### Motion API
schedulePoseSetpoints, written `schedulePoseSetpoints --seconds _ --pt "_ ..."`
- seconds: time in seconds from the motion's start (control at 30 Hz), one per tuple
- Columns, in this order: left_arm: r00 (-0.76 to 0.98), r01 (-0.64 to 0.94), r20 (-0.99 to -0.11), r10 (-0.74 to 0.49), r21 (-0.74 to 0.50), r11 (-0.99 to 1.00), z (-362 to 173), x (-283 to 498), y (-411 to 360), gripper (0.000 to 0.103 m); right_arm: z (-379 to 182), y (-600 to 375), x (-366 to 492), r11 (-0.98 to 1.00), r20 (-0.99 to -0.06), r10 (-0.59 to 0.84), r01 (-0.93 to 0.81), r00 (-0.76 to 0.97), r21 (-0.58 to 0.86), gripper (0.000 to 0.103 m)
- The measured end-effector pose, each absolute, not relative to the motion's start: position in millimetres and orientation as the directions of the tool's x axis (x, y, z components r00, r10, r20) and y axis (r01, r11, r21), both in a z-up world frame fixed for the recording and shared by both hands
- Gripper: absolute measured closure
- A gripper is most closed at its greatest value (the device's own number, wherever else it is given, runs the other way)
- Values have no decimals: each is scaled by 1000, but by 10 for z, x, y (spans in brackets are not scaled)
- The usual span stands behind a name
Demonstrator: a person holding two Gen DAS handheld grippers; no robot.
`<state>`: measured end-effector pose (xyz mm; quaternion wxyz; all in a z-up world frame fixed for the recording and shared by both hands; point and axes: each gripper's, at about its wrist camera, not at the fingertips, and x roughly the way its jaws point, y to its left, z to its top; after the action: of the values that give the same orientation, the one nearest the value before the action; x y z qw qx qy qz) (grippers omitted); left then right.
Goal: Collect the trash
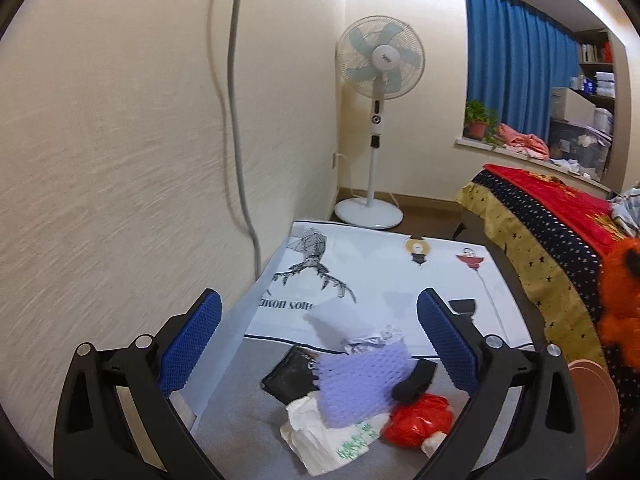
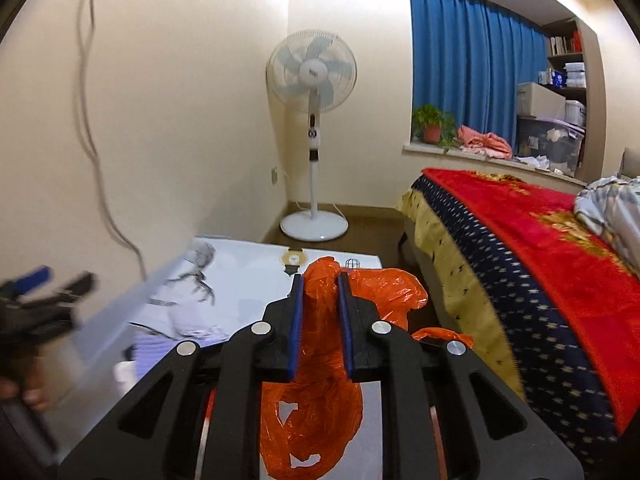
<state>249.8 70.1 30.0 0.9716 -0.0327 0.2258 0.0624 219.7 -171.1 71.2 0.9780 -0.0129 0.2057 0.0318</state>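
A: What has the right tool (image 2: 320, 292) got?

B: An orange plastic bag (image 2: 316, 396), pinched between its two blue pads. The bag bunches up above the fingertips and hangs down below them, torn with holes near the bottom. Its lower end is cut off by the frame edge and the tool's black arms.

A: And the left tool (image 1: 320, 334)?

B: Its jaws stand wide apart with nothing between the pads. In the right wrist view it shows only as a dark blur at the left edge, with fingers of a hand (image 2: 34, 394) wrapped on the handle, too smeared to read more.

A: Where is the rest of the trash?

B: In a heap on the grey surface (image 1: 240, 432), near its front edge below the left tool. There is a lilac bubble-textured sheet (image 1: 360, 384) on top, a black wrapper (image 1: 290, 376) to its left, crumpled foil (image 1: 374, 340) behind, a white bag with green print (image 1: 332, 436) in front and a red plastic bag (image 1: 420, 420) at the right. A black object (image 1: 414, 384) lies partly on the lilac sheet; I cannot tell what it is.

A: Anything else hard to make out?

B: A pale translucent sheet (image 1: 236, 344) slants along the surface's left edge by the wall. A printed white mat (image 1: 380, 276) covers the far end. At the right, an orange plush toy (image 1: 622, 296) on the bed (image 1: 552, 240) is cut off by the frame.
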Motion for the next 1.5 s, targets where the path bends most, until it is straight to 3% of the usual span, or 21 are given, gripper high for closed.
schedulePoseSetpoints --seconds 0.2,0.4,0.63,0.9,1.07,1.17,1.33,1.5 --pt "917 -105 -393 69 -72 992 377 2245 473 8 855 -1901 1298 998 -392 39 -53 919 -23 86" --pt "880 -80 -474 2 -145 986 108 2470 98 8 544 -2076 1061 998 -426 54 -67 903 -15 86" --pt "880 16 -475 -7 15 1000 -571 2747 -287 9 391 -2275 1090 995 -461 67 -96 885 -40 86" --pt "834 40 -551 -23 19 999 -996 3100 -316 29 287 -2500 1228 999 -513 42 -52 858 -5 85" --pt "817 28 -577 7 52 998 -1132 3178 -319 31 240 -2571 1281 999 -538 32 -27 842 18 85" --pt "800 36 -600 -11 31 999 -1160 3229 -289 49 218 -2570 1293 1000 -542 30 -26 840 16 85" --pt "789 66 -612 -55 -4 998 -1175 3251 -247 96 206 -2536 1286 999 -542 31 -31 840 10 85" --pt "811 87 -577 -96 -44 995 -1003 3150 -199 101 216 -2565 1282 999 -537 33 -33 843 9 85"
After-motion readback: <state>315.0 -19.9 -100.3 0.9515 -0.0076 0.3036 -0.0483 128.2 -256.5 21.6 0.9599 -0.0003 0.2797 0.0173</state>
